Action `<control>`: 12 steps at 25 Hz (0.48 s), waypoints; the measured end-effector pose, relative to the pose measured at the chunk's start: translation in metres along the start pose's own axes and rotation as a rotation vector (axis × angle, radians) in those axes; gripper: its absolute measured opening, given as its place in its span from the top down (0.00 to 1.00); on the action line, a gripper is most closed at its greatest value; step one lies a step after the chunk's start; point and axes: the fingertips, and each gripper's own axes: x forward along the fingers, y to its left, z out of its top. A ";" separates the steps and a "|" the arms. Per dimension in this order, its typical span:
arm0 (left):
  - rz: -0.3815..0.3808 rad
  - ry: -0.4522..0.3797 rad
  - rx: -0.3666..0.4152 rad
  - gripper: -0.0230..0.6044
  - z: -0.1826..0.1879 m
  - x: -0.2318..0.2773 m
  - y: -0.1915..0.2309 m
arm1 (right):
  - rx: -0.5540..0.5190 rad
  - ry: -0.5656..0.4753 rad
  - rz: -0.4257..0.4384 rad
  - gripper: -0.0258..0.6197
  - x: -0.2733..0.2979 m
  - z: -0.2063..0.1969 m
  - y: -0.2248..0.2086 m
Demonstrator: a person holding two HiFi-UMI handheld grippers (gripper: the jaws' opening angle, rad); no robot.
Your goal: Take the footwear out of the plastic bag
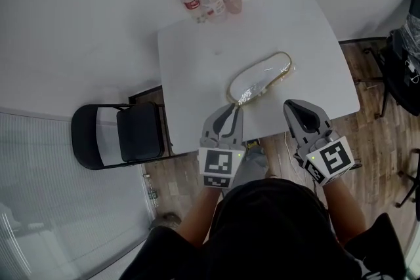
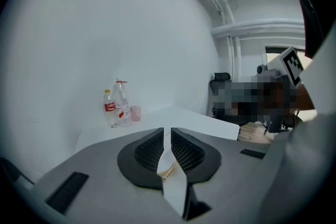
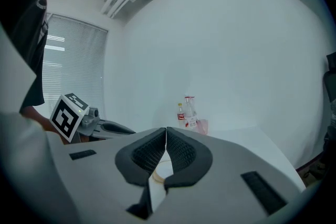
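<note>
Plastic bag (image 1: 245, 94) lies on white worktop (image 1: 197, 62), mid-way across, closer to the near edge. It runs from near-left to far-right. Footwear (image 1: 269, 73) is inside it: flat, w/ tan rim showing through the clear film.

Left gripper (image 1: 235, 109): jaws pressed together, nothing pinched. Tip is just beside bag's near-left end; can't tell if touching.

Right gripper (image 1: 294, 105): jaws also pressed together, empty. It sits over the worktop's near edge, right of the bag and apart from it.

At far-left corner of worktop: 2 bottles (image 1: 191, 0), one small w/ red label, one taller and clear, plus a pink cup (image 1: 233, 1) just right of them. All are well apart from the bag.

Black folding chair (image 1: 131, 134) stands left of worktop. Wood floor (image 1: 367, 69) shows on the right.
</note>
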 end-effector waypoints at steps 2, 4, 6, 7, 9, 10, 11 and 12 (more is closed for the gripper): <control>-0.064 0.055 0.024 0.75 -0.009 0.021 0.002 | -0.001 0.004 -0.019 0.93 0.012 0.003 -0.008; -0.127 0.121 0.059 0.51 -0.021 0.043 0.003 | -0.002 0.009 -0.039 0.93 0.023 0.006 -0.019; -0.173 0.180 0.120 0.44 -0.034 0.063 0.004 | -0.006 0.014 -0.060 0.93 0.034 0.008 -0.028; -0.196 0.209 0.158 0.41 -0.040 0.071 0.005 | -0.008 0.015 -0.070 0.93 0.039 0.008 -0.032; -0.249 0.274 0.237 0.36 -0.056 0.087 0.005 | -0.011 0.018 -0.089 0.93 0.050 0.008 -0.038; -0.276 0.308 0.275 0.32 -0.064 0.093 0.005 | -0.012 0.021 -0.098 0.93 0.055 0.008 -0.040; -0.302 0.340 0.311 0.26 -0.073 0.099 0.005 | -0.013 0.024 -0.106 0.93 0.059 0.007 -0.042; -0.326 0.369 0.341 0.23 -0.081 0.106 0.006 | -0.014 0.026 -0.113 0.93 0.063 0.007 -0.043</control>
